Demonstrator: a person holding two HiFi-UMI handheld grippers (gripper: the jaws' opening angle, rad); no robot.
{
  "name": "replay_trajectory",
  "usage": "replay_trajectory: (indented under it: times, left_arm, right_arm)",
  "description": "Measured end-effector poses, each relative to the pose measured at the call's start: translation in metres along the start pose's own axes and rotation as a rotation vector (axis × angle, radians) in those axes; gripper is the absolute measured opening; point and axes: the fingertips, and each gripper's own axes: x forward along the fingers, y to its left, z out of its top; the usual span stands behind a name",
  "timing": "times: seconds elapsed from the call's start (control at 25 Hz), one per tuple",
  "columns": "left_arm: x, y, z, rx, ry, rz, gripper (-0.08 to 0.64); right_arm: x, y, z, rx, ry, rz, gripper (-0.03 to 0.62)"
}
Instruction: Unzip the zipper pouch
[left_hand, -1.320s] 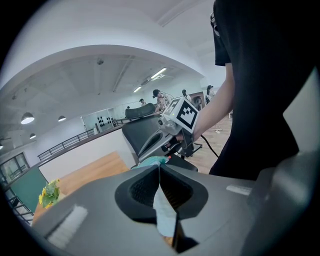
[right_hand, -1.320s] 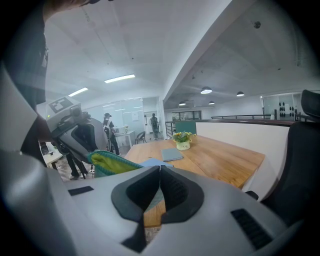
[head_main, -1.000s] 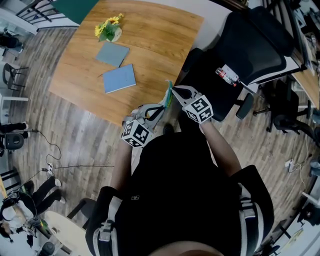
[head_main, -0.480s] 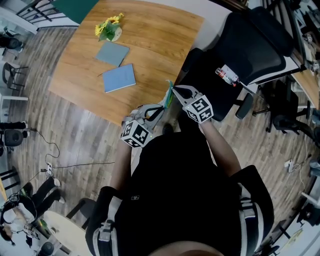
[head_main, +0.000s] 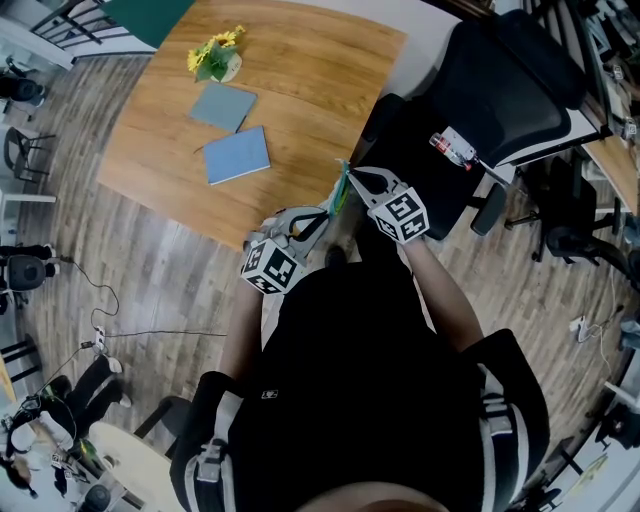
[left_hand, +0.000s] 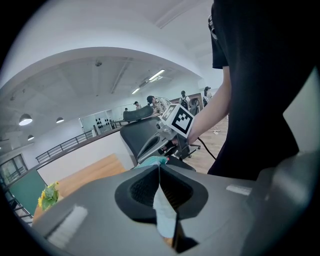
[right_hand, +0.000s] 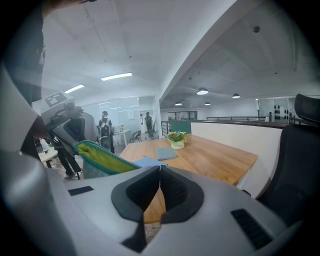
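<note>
Teal-green fabric zipper pouch (head_main: 339, 196) stretches from left gripper (head_main: 326, 213) to right gripper (head_main: 347, 176); left fingers (left_hand: 136, 191) pinch it. Right fingers (right_hand: 177, 192) pressed together.

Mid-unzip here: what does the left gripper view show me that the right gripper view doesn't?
Only the left gripper view: pale pouch fabric pinched in the left tool's shut jaws. Only the right gripper view: the right tool, jaws together with nothing visible between them, and a blue notebook. Both: the pouch, the wooden table, the flowers and a black chair.
</note>
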Motion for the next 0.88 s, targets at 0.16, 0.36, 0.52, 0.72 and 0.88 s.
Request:
replay_trajectory:
  times: [0.16,0.36,0.52,0.72,0.88]
  left_arm:
    - [0.0006,0.0007,0.0012,0.009,0.005,-0.006,0.011]
    - [-0.0023,0.0008,0.0024,0.008,0.001,-0.011,0.011]
    - [-0.0042,0.0012,0.0015,0.009,0.002,-0.009,0.011]
    - [-0.005,-0.0017,0.0043,0.013,-0.004,-0.016,0.011]
    - [-0.0062,-0.0033,0.0038,0.012,-0.006,-0.017,0.011]
  right_arm:
    - [0.0003,-0.0024,-0.0007,0.001,0.003,-0.003,0.008]
    - [0.0008,-0.0065,0.0001,0.005,0.004,-0.017,0.008]
    - [0.0021,-0.0055,0.0012,-0.006,0.008,-0.011,0.008]
    - [0.0033,-0.0068,-0.0006,-0.008,0.016,-0.023,0.008]
    - [0.0029,-0.0101,-0.003,-0.01,0.024,-0.03,0.008]
